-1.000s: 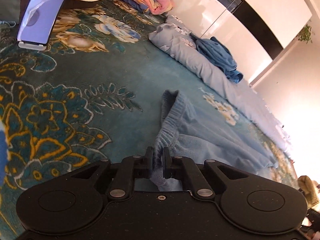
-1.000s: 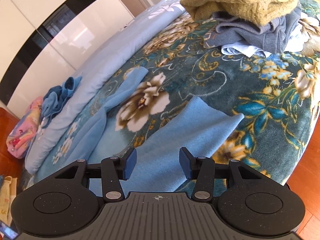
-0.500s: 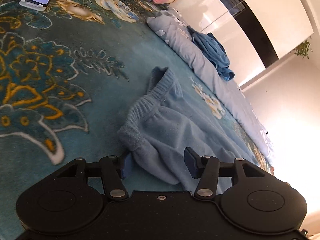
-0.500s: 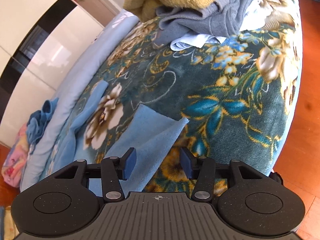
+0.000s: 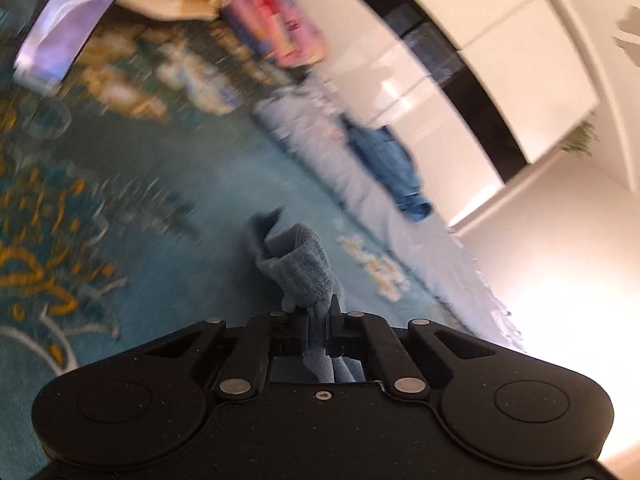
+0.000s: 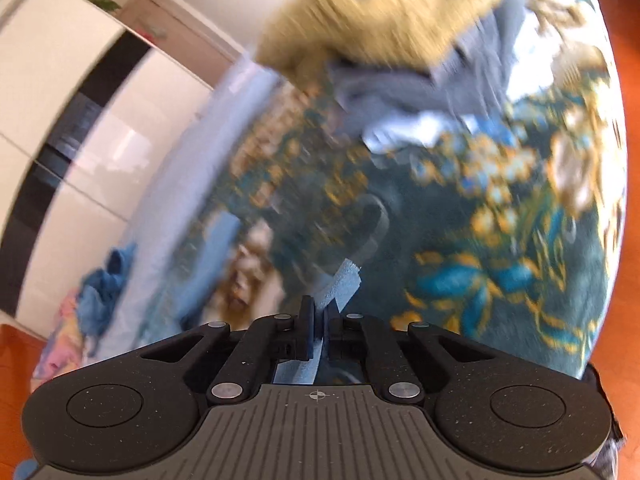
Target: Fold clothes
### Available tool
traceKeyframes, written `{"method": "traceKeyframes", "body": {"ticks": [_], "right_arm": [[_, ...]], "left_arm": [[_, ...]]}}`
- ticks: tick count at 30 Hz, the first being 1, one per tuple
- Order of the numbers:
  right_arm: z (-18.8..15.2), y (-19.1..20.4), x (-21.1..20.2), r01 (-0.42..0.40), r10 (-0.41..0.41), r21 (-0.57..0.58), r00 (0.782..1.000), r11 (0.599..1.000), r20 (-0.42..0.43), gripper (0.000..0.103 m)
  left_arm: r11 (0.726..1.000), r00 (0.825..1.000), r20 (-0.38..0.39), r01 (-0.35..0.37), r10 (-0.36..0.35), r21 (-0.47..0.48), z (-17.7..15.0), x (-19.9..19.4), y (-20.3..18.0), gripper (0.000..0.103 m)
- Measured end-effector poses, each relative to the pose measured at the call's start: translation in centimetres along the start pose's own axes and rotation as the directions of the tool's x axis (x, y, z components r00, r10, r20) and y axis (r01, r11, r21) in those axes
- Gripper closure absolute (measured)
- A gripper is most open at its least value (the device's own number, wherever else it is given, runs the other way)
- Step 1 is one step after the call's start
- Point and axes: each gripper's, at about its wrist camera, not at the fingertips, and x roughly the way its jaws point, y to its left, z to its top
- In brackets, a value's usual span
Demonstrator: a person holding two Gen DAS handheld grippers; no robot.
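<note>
A light blue fleece garment lies on a teal flowered blanket (image 5: 120,208) over a bed. My left gripper (image 5: 318,312) is shut on the garment's ribbed waistband (image 5: 304,268), which bunches up above the fingers. My right gripper (image 6: 318,314) is shut on a corner of the garment's hem (image 6: 340,280), which sticks up between the fingers. Both views are blurred by motion. The rest of the garment is hidden under the grippers.
A pile with an olive knit (image 6: 392,12) and grey clothes (image 6: 400,92) sits at the far end of the bed. A darker blue garment (image 5: 400,168) lies on a pale quilt (image 5: 360,188). A phone on a stand (image 5: 68,28) and a pink folded stack (image 5: 280,24) sit at the left. White wardrobes (image 5: 460,80) stand behind.
Both grippers were open around the blue garment half a second ago. Now both are shut on it and are moving, the views blurred.
</note>
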Motion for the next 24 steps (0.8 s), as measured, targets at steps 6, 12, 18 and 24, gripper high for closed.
{"method": "traceKeyframes", "body": {"ticks": [6, 12, 18, 24], "right_arm": [[0.6, 0.3, -1.8, 0.046, -0.036, -0.122, 0.996, 0.991, 0.084, 0.101], [-0.6, -2.6, 0.1, 0.134, -0.135, -0.108, 0.991, 0.985, -0.002, 0.101], [0.9, -1.9, -1.0, 0.179, -0.17, -0.176, 0.983, 0.968, 0.066, 0.079], [2.6, 0.6, 2.0, 0.101, -0.098, -0.221, 0.995, 0.97, 0.023, 0.071]], "left_arm": [[0.996, 0.994, -0.084, -0.068, 0.072, 0.052, -1.6, -1.3, 0.6, 0.1], [0.985, 0.972, -0.164, -0.16, 0.168, 0.059, -3.6, -0.8, 2.4, 0.093], [0.971, 0.971, -0.09, -0.212, 0.222, 0.106, -1.5, -3.0, 2.8, 0.058], [0.957, 0.963, -0.015, -0.264, 0.268, 0.119, 1.2, -2.2, 3.2, 0.052]]}}
